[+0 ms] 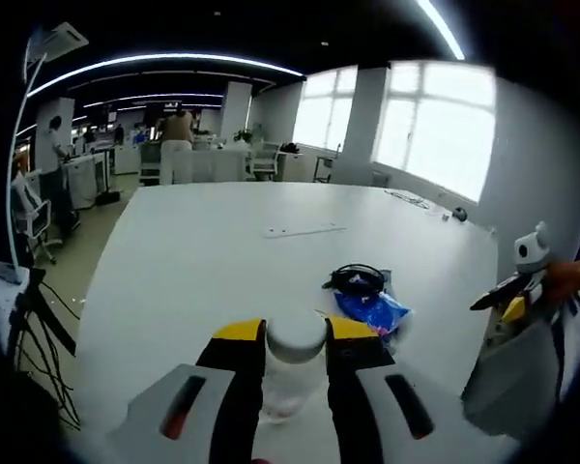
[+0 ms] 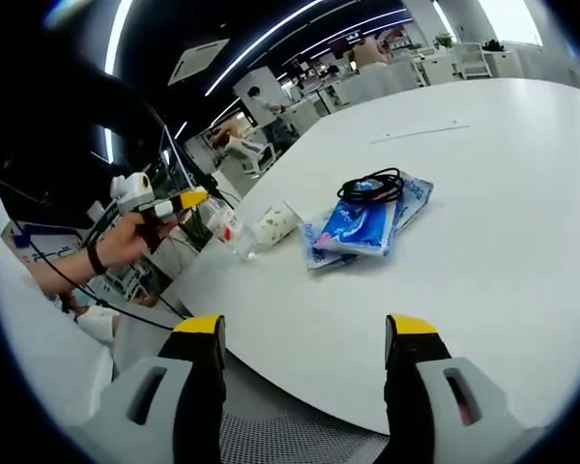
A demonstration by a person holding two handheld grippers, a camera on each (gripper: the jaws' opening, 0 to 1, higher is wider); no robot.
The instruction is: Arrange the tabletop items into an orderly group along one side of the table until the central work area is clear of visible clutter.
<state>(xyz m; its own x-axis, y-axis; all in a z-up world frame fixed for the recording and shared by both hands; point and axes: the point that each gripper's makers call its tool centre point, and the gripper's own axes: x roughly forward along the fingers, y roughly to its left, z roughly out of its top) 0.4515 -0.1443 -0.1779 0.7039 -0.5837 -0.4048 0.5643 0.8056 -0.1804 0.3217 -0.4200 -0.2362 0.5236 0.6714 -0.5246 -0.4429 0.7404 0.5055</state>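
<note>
My left gripper (image 1: pixel 295 333) is shut on a clear bottle (image 1: pixel 288 382) with a white end, low over the near edge of the white table (image 1: pixel 203 261). In the right gripper view that gripper (image 2: pixel 198 200) comes in from the left in a person's hand, with the clear bottle (image 2: pixel 232 232) at its tips and a white cup (image 2: pixel 274 222) lying beside it. Blue packets (image 2: pixel 362 224) lie mid-table with a coiled black cable (image 2: pixel 372 186) on them; the left gripper view has the packets (image 1: pixel 372 311) and cable (image 1: pixel 358 278) just right of the bottle. My right gripper (image 2: pixel 304 333) stands open over the table edge, holding nothing.
A thin white strip (image 1: pixel 304 230) lies further along the table, and small items (image 1: pixel 459 215) sit near its far right edge. The right gripper (image 1: pixel 498 295) and a hand (image 1: pixel 570 280) come in from the right. Desks, chairs and people stand in the office beyond.
</note>
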